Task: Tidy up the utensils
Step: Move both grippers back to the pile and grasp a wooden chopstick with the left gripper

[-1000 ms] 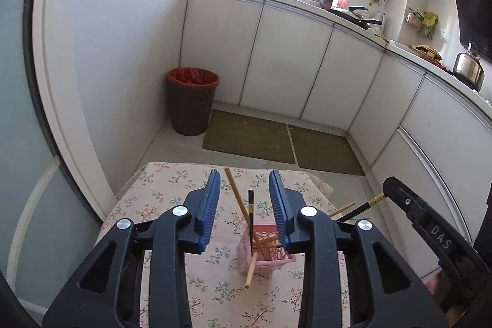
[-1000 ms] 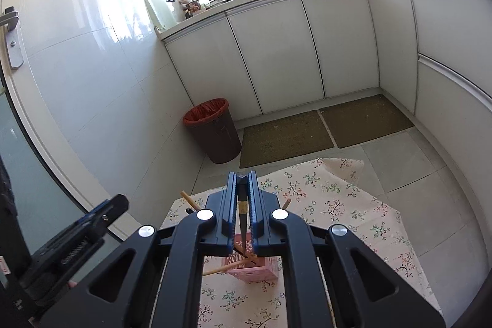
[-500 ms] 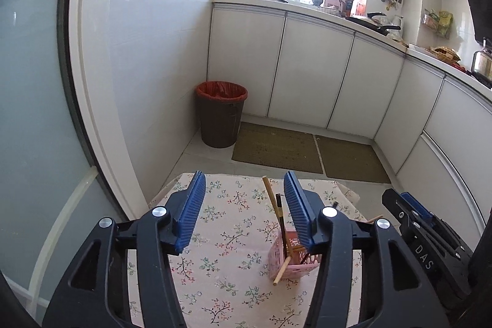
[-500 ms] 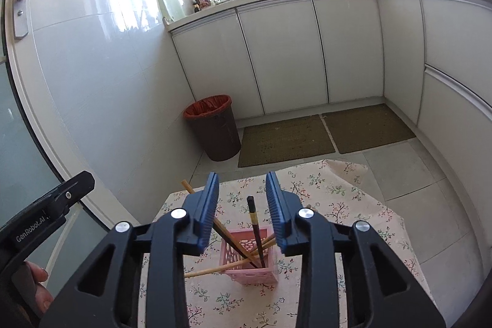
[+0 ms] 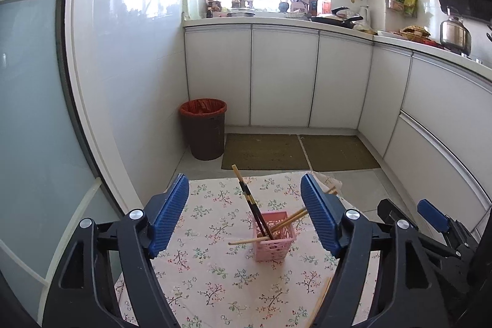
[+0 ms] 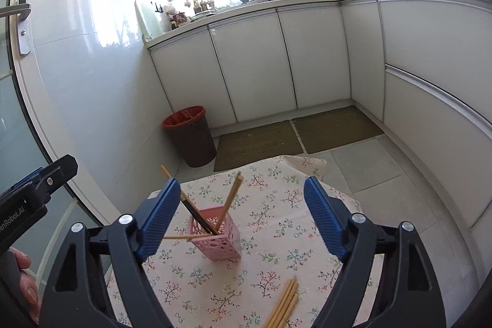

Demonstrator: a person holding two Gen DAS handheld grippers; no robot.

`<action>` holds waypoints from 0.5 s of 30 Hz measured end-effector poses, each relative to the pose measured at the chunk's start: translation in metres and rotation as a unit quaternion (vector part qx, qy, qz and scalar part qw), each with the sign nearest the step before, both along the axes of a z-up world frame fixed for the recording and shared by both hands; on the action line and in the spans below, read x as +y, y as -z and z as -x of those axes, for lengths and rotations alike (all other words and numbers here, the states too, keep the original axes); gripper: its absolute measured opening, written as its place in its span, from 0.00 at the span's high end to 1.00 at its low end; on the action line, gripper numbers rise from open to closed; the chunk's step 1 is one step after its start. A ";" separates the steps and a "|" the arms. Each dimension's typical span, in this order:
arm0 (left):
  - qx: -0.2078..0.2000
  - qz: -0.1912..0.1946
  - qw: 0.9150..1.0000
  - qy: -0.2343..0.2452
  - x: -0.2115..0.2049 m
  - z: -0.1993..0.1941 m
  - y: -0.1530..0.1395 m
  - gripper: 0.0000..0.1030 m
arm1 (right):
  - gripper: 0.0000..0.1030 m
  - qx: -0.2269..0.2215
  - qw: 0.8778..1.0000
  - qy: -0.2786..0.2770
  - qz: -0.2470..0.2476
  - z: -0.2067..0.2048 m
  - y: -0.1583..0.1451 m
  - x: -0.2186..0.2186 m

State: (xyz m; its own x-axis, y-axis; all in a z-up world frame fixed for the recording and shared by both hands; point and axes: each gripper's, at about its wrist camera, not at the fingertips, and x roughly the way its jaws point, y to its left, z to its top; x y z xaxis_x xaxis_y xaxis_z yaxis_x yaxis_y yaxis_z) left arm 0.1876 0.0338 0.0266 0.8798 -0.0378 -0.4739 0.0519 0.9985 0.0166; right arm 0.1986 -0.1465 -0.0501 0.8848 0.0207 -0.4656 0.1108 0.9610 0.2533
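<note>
Only right wrist view shows loose wooden chopsticks at 6 o'clock of pink basket; basket upright, sticks splayed. Left gripper, right gripper: jaws opening, empty.

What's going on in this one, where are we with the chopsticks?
A person with a handheld gripper in each hand is sorting chopsticks into a pink basket on a floral tablecloth. Several chopsticks, among them a dark one, already stand in it. The left gripper and right gripper are both opening with nothing between their fingers. A bundle of loose chopsticks waits on the cloth.
</note>
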 end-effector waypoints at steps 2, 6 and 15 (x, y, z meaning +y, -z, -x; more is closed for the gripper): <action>0.004 -0.013 1.000 0.008 -0.011 0.006 0.006 0.24 | 0.08 0.017 1.000 0.014 -0.008 0.008 0.012 -0.012; 0.031 -0.031 0.999 0.027 -0.031 0.006 0.027 0.23 | 0.07 0.089 0.995 0.040 -0.007 0.017 0.045 -0.039; 0.114 -0.078 0.988 0.064 -0.080 -0.019 0.099 0.23 | 0.07 0.217 0.970 0.091 -0.067 0.030 0.112 -0.103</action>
State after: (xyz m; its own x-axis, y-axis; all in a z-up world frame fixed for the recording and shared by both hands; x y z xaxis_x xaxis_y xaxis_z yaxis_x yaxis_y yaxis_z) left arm 0.2069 -0.0457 -0.0726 0.7418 -0.0523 -0.6686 0.1972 0.9699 0.1429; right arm 0.1682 -0.2492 -0.1623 0.6015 -0.0313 -0.7983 0.3984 0.8779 0.2658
